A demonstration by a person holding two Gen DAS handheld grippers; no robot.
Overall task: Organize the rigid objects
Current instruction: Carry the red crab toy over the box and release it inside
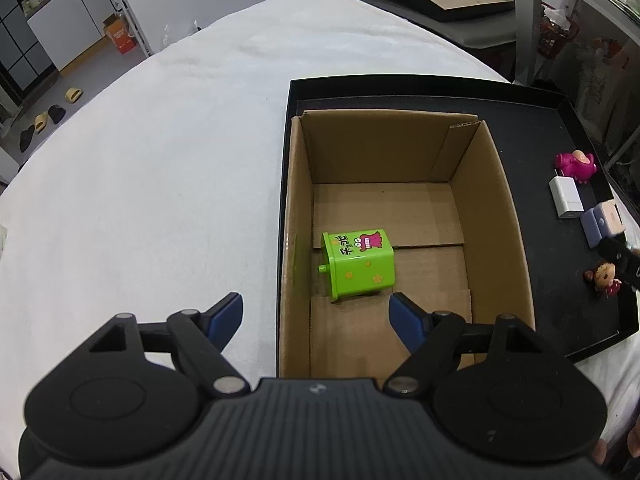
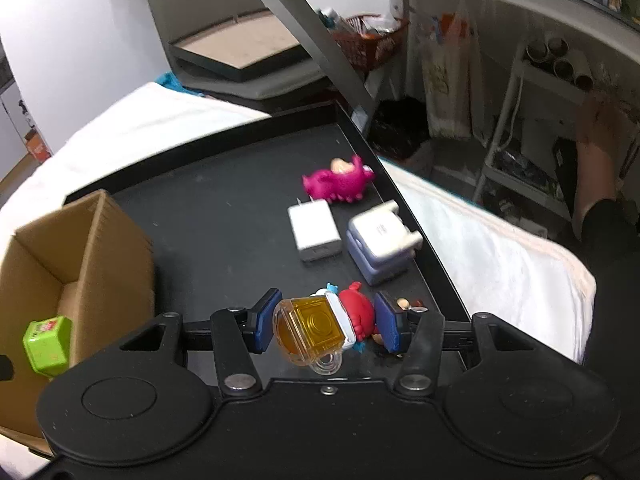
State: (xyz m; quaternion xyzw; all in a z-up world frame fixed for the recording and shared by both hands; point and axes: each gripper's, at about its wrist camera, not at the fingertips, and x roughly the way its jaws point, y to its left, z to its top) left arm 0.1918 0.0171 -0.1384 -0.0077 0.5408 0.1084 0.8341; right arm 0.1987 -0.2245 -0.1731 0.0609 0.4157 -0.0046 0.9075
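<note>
Left wrist view: the left gripper (image 1: 316,314) is hovering with jaws spread wide and empty over the cardboard box (image 1: 500,184), where the green toy box (image 1: 360,266) is lying on its side.

Right wrist view: the right gripper (image 2: 326,326) is clamping a red-haired figurine (image 2: 320,326) with a yellow base above the black tray (image 2: 224,216), near 1 white charger (image 2: 314,232) and 1 pink toy (image 2: 340,184).

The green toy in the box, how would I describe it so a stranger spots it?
Find the open cardboard box on the black tray. On its floor, alone, lies the green toy: bright lime, blocky, tipped on its side, with a pink cartoon monster and yellow stars.
</note>
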